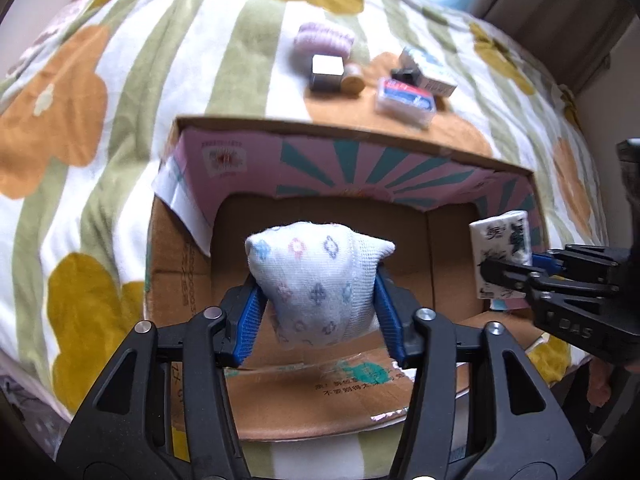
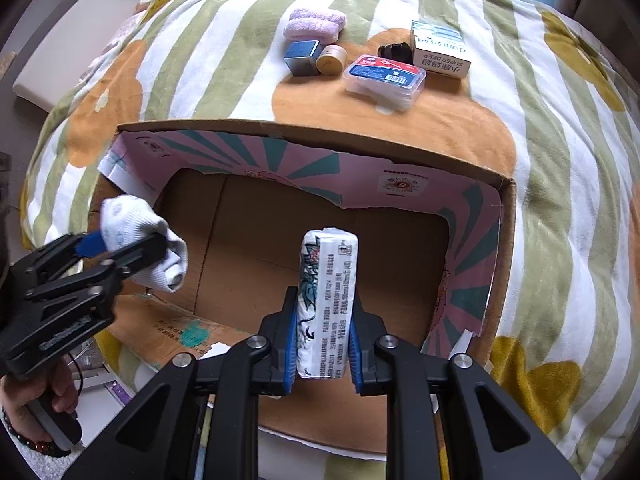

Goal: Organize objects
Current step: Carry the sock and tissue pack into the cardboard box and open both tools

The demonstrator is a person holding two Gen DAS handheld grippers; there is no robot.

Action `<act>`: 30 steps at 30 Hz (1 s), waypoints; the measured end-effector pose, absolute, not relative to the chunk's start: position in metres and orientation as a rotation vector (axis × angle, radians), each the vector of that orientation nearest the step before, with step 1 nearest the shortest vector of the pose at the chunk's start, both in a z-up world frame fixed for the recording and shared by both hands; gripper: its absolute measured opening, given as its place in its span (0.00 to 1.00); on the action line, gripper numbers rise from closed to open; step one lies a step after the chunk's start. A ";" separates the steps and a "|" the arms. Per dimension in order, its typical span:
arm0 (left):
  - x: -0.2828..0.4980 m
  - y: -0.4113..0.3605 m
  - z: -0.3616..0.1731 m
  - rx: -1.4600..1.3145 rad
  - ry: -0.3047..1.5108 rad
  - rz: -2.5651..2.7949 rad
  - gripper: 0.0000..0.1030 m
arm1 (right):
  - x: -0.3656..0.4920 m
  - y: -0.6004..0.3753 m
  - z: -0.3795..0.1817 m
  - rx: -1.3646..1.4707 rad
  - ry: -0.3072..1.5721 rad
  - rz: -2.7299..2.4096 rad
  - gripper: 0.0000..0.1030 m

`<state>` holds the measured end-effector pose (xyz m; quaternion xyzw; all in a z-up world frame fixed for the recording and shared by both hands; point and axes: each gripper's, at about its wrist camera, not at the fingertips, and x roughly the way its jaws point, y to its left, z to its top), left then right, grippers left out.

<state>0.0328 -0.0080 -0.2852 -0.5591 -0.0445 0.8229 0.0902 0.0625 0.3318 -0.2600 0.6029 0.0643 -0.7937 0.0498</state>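
My left gripper (image 1: 318,292) is shut on a white patterned sock (image 1: 316,280) and holds it above the open cardboard box (image 1: 320,148). It also shows in the right wrist view (image 2: 120,248), with the sock (image 2: 140,236) over the box's left side. My right gripper (image 2: 324,328) is shut on a tissue pack (image 2: 328,300), held upright over the box (image 2: 508,208). In the left wrist view that gripper (image 1: 508,270) holds the pack (image 1: 502,256) at the box's right wall.
Beyond the box, on the flowered blanket (image 2: 560,160), lie a purple rolled towel (image 2: 314,26), a blue-grey cube (image 2: 302,58), a small round tin (image 2: 332,60), a clear plastic case (image 2: 384,80), a black object (image 2: 394,54) and a white carton (image 2: 440,50).
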 end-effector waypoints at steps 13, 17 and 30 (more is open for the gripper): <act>0.043 -0.024 -0.262 -1.659 -0.118 2.504 1.00 | 0.075 0.345 -0.243 1.796 0.106 -2.444 0.86; 0.044 -0.027 -0.264 -1.672 -0.110 2.488 1.00 | 0.077 0.344 -0.246 1.811 0.136 -2.431 0.86; 0.032 -0.014 -0.247 -1.652 -0.040 2.479 1.00 | 0.072 0.338 -0.229 1.806 0.155 -2.429 0.86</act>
